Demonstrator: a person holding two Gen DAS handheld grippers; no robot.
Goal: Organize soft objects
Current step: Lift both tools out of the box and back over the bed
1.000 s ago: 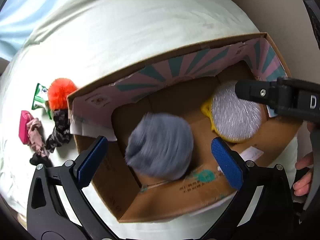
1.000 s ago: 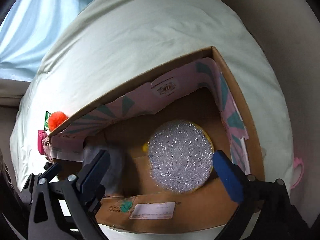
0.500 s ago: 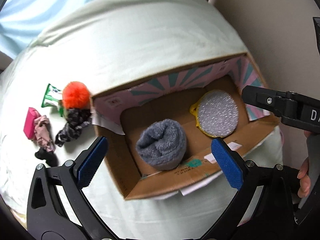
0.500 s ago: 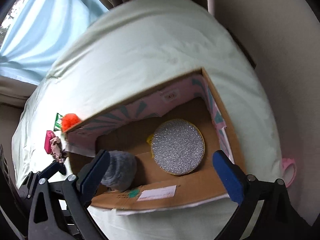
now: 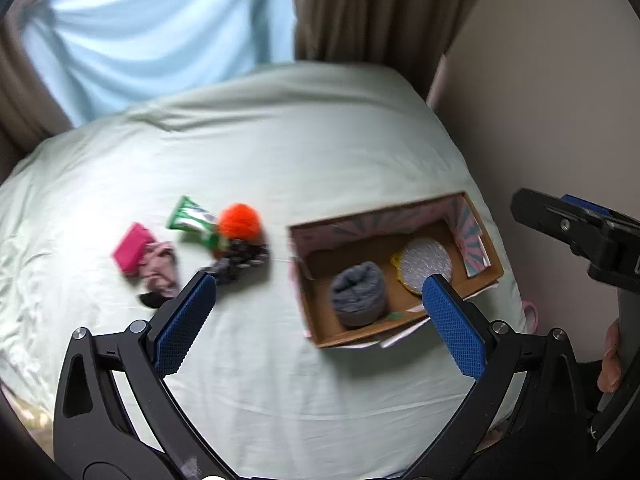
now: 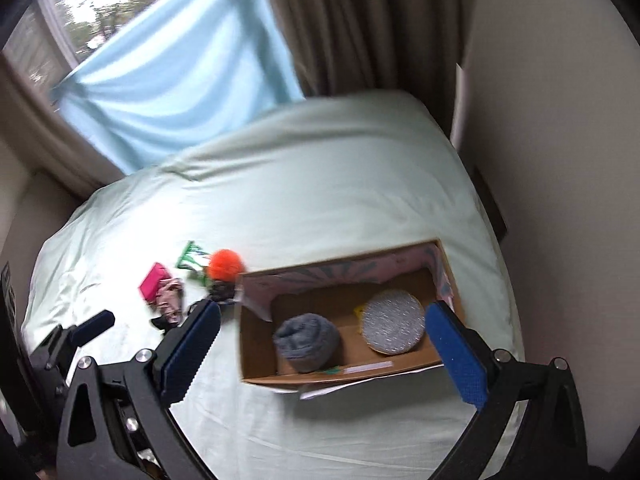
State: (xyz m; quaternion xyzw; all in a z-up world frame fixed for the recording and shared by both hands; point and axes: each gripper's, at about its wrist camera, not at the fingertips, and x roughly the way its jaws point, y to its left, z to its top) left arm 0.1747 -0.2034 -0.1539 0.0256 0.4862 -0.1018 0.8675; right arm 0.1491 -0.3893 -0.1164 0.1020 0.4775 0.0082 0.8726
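Note:
An open cardboard box (image 5: 316, 316) (image 6: 256, 360) lies on the pale green bed. Inside it are a rolled grey fluffy sock (image 5: 358, 299) (image 6: 307, 342) and a round silver-and-yellow pad (image 5: 426, 264) (image 6: 393, 327). Left of the box lie an orange pompom (image 5: 239, 221) (image 6: 226, 264), a dark patterned scrunchie (image 5: 240, 262), a green packet (image 5: 188, 216), a pink pouch (image 5: 131, 252) (image 6: 154, 286) and a pink scrunchie (image 5: 160, 268). My left gripper (image 5: 316, 312) is open and empty, high above the bed. My right gripper (image 6: 320, 344) is open and empty above the box.
The bed (image 5: 280, 152) runs to a blue curtain (image 5: 160, 32) and brown drapes (image 5: 372, 12) at the back. A beige wall (image 5: 540, 100) borders the right side. A small pink object (image 5: 530, 314) sits at the bed's right edge.
Both grippers have lifted up and back from the box, so it looks much smaller. The grey sock now rests still inside the box. The left gripper's view has shifted left.

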